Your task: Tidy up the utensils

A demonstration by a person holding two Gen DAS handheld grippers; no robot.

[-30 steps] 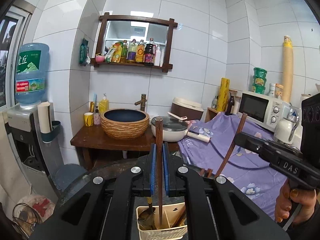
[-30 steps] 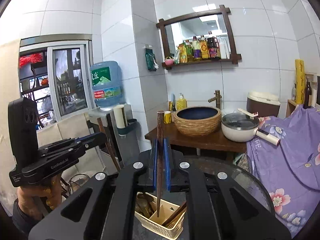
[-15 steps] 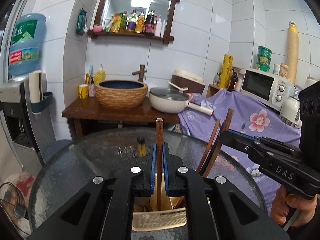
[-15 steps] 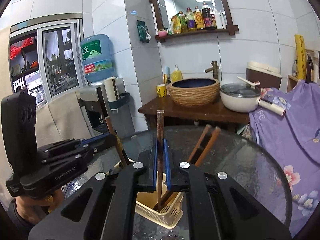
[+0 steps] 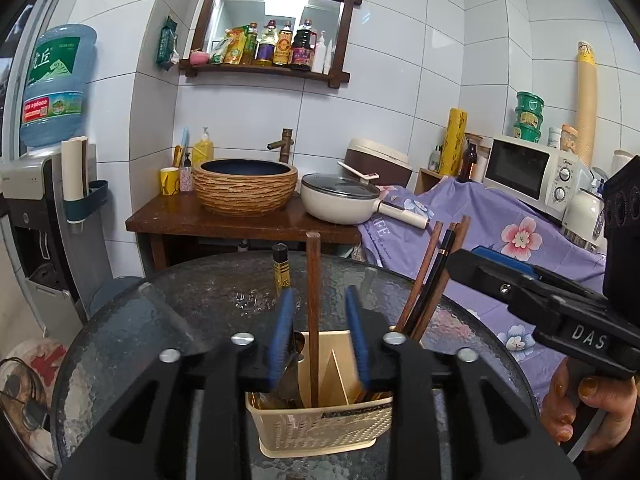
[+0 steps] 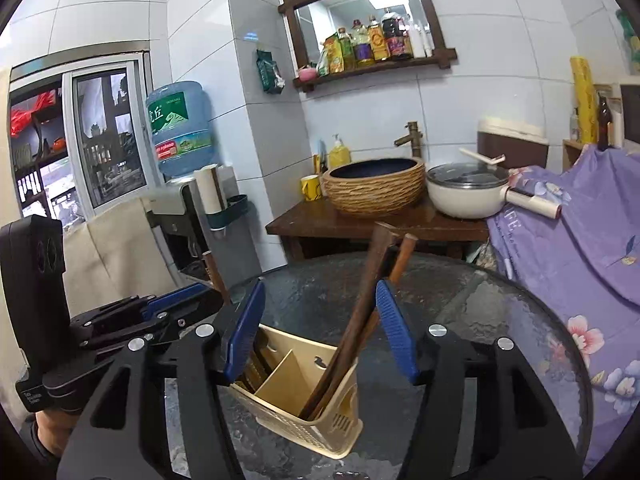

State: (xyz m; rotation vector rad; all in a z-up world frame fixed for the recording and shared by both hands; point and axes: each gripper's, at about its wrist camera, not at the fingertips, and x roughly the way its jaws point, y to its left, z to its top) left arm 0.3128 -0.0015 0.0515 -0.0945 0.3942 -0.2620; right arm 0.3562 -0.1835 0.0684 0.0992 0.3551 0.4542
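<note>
Your left gripper [image 5: 318,332]: fingers now apart; a second ago they clamped the brown chopstick [image 5: 313,312], which stands free in the beige utensil caddy [image 5: 320,426] at 6 o'clock on the glass surface [image 5: 160,320]. Your right gripper [image 6: 320,328]: fingers likewise parted, its chopstick [image 6: 356,320] leaning in the caddy's right compartment. Both sticks delivered; by my reckoning, withdraw upward.

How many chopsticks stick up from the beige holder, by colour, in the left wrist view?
Brown chopsticks: 3
Black chopsticks: 2
Total visible in the beige holder: 5
</note>
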